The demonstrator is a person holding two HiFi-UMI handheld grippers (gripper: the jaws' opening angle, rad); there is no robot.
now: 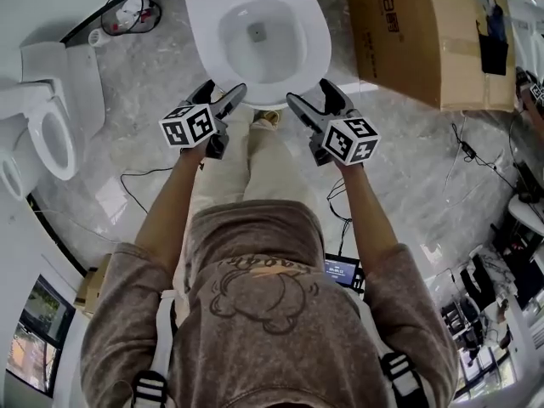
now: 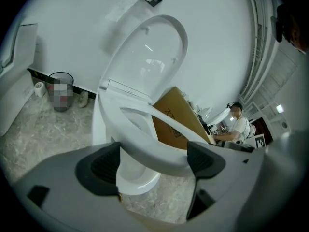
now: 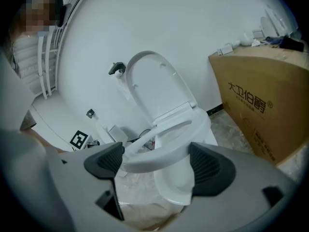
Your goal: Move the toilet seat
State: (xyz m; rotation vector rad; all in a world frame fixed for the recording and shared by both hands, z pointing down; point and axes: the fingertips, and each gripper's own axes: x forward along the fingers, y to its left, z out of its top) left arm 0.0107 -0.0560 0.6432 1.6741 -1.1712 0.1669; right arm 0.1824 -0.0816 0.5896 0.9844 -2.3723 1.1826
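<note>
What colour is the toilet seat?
The toilet seat is plain glossy white, seen best in the right gripper view.

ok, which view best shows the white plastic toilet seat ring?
Right gripper view: white plastic toilet seat ring side-on, raised off the white ceramic bowl, between the right gripper's jaws. Left gripper view shows it raised too. Overhead head view hides the lift.
</note>
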